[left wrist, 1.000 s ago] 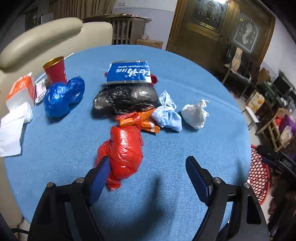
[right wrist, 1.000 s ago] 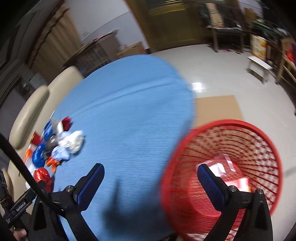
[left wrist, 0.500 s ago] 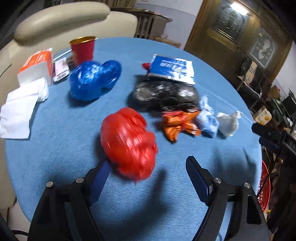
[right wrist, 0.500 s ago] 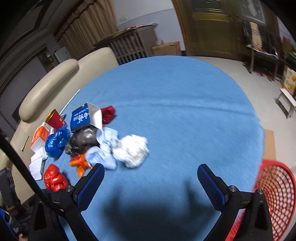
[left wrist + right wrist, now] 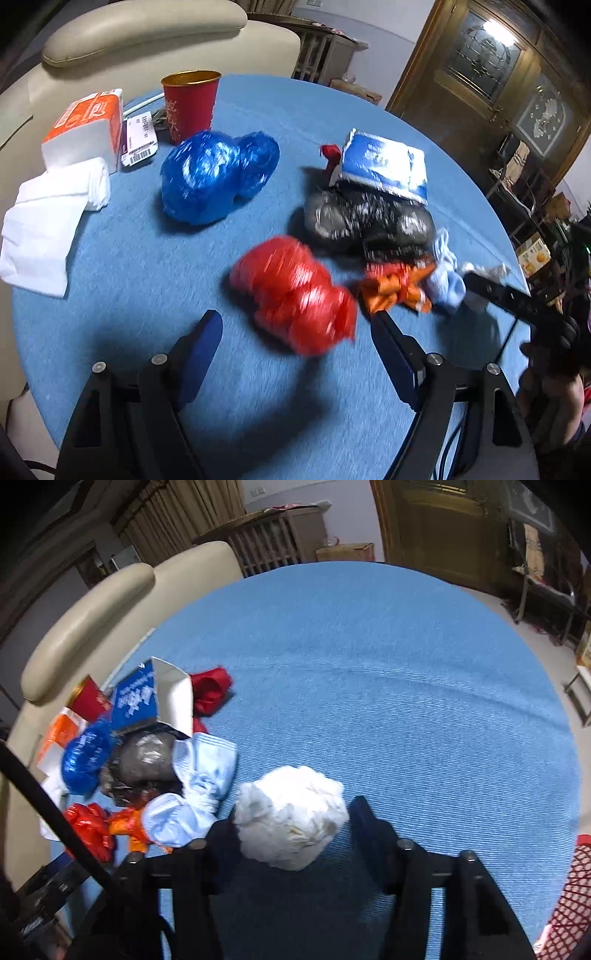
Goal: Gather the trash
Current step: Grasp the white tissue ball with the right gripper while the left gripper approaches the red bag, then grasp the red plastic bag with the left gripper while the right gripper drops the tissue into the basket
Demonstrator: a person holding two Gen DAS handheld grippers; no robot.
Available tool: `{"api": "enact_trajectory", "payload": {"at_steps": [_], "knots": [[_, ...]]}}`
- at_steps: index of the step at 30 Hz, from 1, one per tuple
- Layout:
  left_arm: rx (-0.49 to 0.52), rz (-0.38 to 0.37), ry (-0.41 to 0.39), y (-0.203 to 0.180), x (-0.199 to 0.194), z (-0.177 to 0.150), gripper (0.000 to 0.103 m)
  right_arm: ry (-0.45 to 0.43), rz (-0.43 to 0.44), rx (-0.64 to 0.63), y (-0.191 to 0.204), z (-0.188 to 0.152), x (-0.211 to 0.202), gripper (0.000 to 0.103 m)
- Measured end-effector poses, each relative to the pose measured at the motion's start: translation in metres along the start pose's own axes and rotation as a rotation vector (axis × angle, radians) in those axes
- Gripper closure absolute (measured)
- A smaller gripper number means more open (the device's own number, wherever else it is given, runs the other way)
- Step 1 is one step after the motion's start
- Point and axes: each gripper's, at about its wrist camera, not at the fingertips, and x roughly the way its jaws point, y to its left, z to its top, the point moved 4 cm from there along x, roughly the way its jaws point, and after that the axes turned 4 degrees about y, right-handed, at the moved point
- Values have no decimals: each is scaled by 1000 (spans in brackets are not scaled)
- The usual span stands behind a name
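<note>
Trash lies on the round blue table (image 5: 388, 672). In the left wrist view a crumpled red plastic bag (image 5: 295, 295) sits just ahead of my open left gripper (image 5: 295, 345), between the jaws' line. Behind it are a blue bag (image 5: 214, 177), a black bag (image 5: 369, 221), a blue carton (image 5: 384, 166), an orange wrapper (image 5: 395, 288) and a pale blue cloth (image 5: 447, 277). My right gripper (image 5: 291, 830) is open around a white crumpled wad (image 5: 291, 819), not closed on it. The red mesh basket (image 5: 569, 897) stands at the lower right.
A red cup (image 5: 190, 103), an orange-white tissue pack (image 5: 85, 129) and white napkins (image 5: 48, 221) sit at the table's left. A beige sofa (image 5: 147, 37) stands behind. A red cloth (image 5: 212, 688) lies by the carton. Furniture stands at the far right.
My right gripper swung from the red basket back over the table and came down around the white wad. My left gripper shifted; the red bag now sits centred before it.
</note>
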Motion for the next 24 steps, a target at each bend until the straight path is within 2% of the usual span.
{"api": "enact_trajectory", "payload": {"at_steps": [2,4,6,7,24], "knots": [[-4,-3,-3,-5,6,10,20,0,9,-10,1,0,-1,55],[-2,40,23,-4,19,14,20,-2,13,-14,2,0,-1,56],[-10,54,37,-2,26,14,49,-4,25,-5,0,-3,-2,59],[5,71,36,-3,25,14,56,-5,27,-3,0,-3,-2,59],[69,106,-2,-28,-17,-3,56,-87,43,108,-46,-31,-59,61]]}}
